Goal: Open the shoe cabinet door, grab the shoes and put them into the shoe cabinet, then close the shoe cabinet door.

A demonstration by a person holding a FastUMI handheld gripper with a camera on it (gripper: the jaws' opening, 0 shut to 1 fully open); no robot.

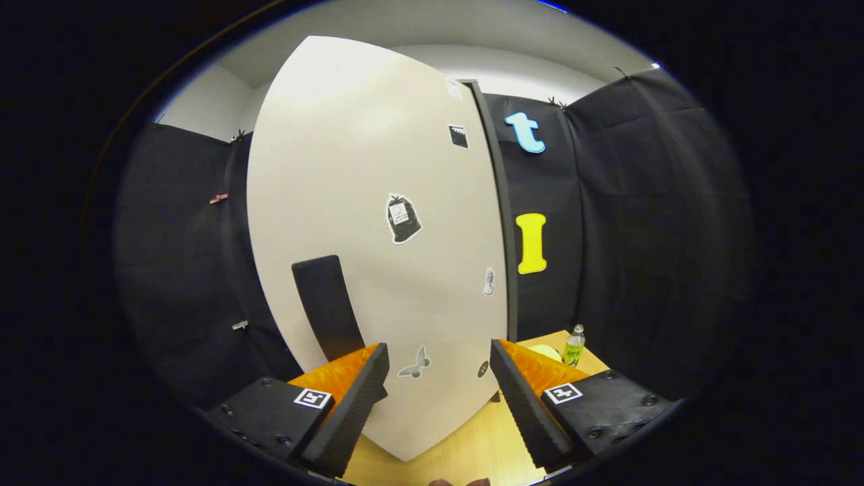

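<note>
Spread wide, claw (439,378) grips nothing before the sticker-dotted cabinet door (364,202); bottle (574,345) label unreadable.

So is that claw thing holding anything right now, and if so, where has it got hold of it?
Nothing is held. The gripper is open, its fingers spread apart in front of the cabinet door, with the dark handle just beyond the left finger, ungrasped.

The shoe cabinet door (378,223) hides the cabinet's inside and most of the counter (472,445) behind it. The door's dark handle (327,307) disappears at its lower end behind one of the fingers (351,405). The small bottle's (574,345) label is too small to tell.
</note>
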